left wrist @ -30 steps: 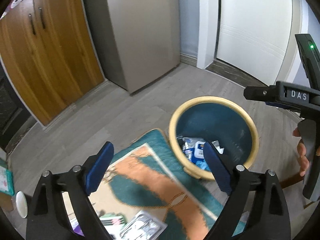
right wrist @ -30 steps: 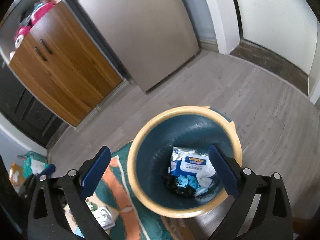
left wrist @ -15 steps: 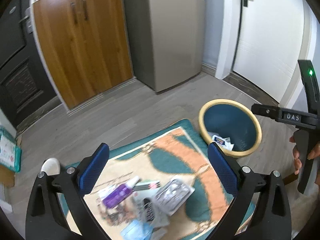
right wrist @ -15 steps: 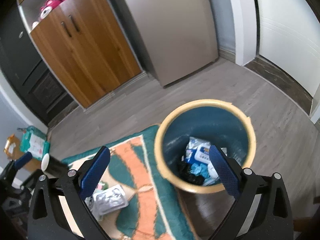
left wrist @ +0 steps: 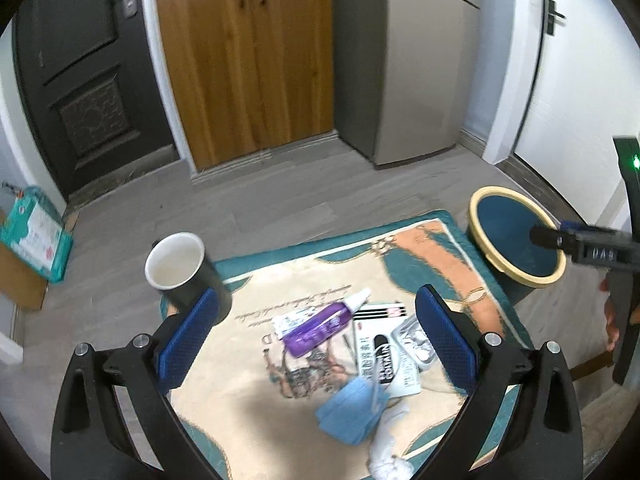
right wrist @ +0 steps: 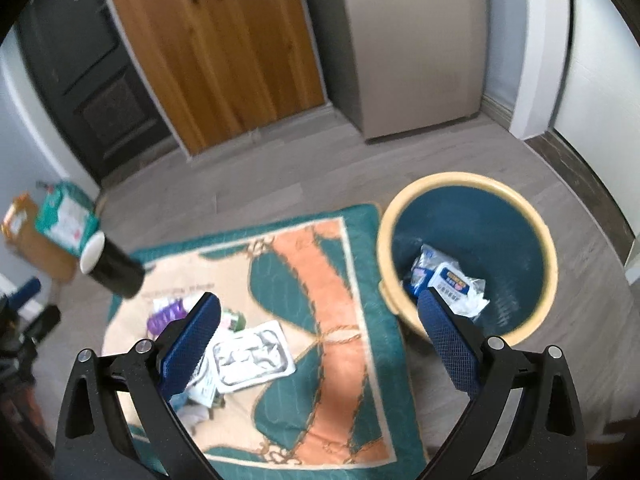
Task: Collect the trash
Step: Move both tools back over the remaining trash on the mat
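Note:
Trash lies on a patterned rug (left wrist: 436, 252): a purple bottle (left wrist: 320, 326), a black-and-white packet (left wrist: 386, 350), a foil blister pack (right wrist: 252, 356), a blue cloth (left wrist: 352, 410) and white tissue (left wrist: 390, 456). A black paper cup (left wrist: 182, 270) stands at the rug's left edge. A blue bin with a yellow rim (right wrist: 400, 216) holds wrappers (right wrist: 452, 284). My left gripper (left wrist: 316, 330) is open and empty above the trash pile. My right gripper (right wrist: 320, 334) is open and empty above the rug beside the bin; it also shows in the left wrist view (left wrist: 580, 244).
A wooden cabinet (left wrist: 248, 52), a grey fridge (left wrist: 416, 56), a dark door (left wrist: 84, 80) and a white door (left wrist: 576, 80) line the far wall. A green wipes pack (left wrist: 34, 236) sits on a cardboard box at the left. Grey wood floor surrounds the rug.
Both grippers have swung left, away from the bin toward the rug. The left wrist view has shifted from the bin to the trash pile and cup. Both stay open.

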`<action>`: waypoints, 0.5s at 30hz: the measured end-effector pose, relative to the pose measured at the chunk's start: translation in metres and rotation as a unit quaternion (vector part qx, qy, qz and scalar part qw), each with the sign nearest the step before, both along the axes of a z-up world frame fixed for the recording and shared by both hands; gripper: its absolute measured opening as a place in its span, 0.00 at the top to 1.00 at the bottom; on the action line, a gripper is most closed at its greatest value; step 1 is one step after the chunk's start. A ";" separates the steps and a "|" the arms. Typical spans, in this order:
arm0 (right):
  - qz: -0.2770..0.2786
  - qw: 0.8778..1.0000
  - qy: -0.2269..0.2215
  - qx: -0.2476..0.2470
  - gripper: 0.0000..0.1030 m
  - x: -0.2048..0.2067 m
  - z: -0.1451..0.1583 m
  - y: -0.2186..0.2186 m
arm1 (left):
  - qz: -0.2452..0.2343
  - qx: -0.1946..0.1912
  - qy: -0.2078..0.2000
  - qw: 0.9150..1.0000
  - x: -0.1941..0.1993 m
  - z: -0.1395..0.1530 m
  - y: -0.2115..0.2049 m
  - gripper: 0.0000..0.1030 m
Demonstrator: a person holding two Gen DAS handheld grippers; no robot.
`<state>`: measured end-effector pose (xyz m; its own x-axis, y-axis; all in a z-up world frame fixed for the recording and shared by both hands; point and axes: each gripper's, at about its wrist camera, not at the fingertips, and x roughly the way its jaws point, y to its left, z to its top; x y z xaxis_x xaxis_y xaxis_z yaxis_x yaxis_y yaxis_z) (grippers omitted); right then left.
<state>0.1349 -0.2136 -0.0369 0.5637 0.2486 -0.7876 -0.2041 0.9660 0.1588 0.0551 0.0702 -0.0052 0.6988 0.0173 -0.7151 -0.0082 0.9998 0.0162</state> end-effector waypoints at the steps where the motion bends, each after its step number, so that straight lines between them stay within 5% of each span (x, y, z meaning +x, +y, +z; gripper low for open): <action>1: 0.005 1.000 0.008 -0.003 0.05 -0.001 -0.006 0.007 | 0.005 -0.005 -0.003 1.000 -0.001 0.000 0.005 0.06; 6: 0.021 0.999 0.046 -0.007 0.05 -0.003 -0.034 0.024 | 0.015 -0.035 -0.013 0.999 -0.006 0.003 0.020 0.06; 15: 0.038 0.996 0.072 -0.024 0.05 -0.012 -0.065 0.047 | 0.011 -0.018 -0.001 1.000 -0.002 -0.011 0.031 0.06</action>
